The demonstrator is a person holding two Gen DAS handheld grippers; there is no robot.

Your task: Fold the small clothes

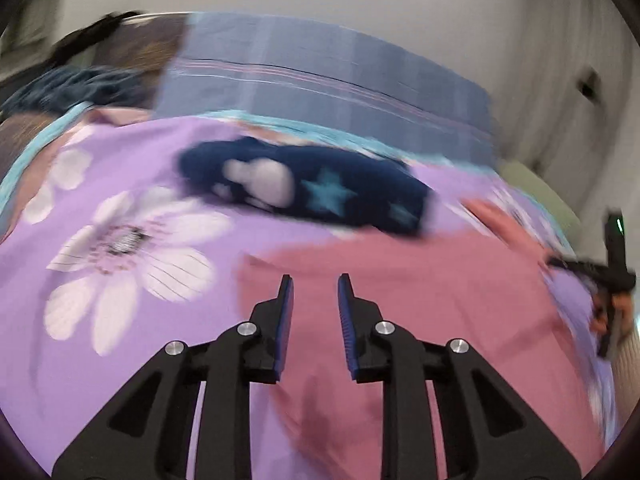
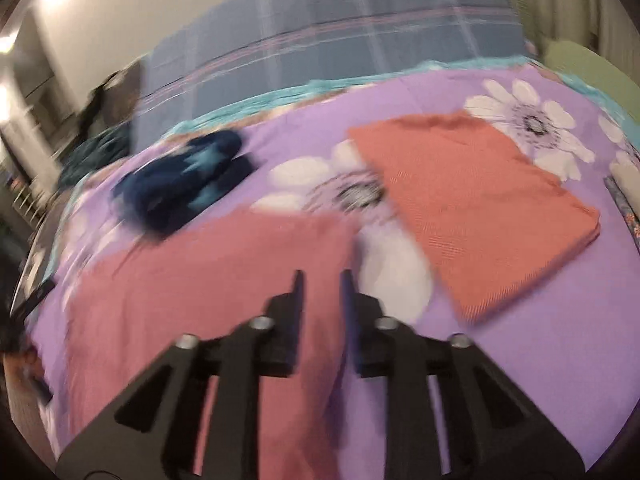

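Both views are smeared by motion blur, so many edges are soft and small details I cannot read. In the left wrist view the pink garment (image 1: 400,280) runs under my left gripper (image 1: 315,286) and out of the bottom of the picture, so its near edge is hidden behind the black fingers. At the right border I see my right gripper (image 1: 612,280) only as a dark blurred shape, cut by the frame. The navy garment with light blue stars (image 1: 320,188) lies crumpled behind the pink one, on the purple floral bedsheet (image 1: 120,240); which kind of clothing it is I cannot tell. A blue plaid blanket (image 1: 320,76) lies further back, and a dark teal cloth (image 1: 72,88) at the far left is too blurred to name.

My left gripper is spread, with a clear gap between the blue pads (image 1: 286,320), and it holds nothing; it hangs above the pink garment, and whether it touches the cloth I cannot say.

In the right wrist view my right gripper (image 2: 320,280) is also parted, with nothing between its fingers, over the right edge of the pink garment (image 2: 208,280). An orange garment (image 2: 480,208), folded flat, lies to the right, apart from the pink one. The navy garment (image 2: 180,180) sits behind, on the bedsheet (image 2: 540,340).
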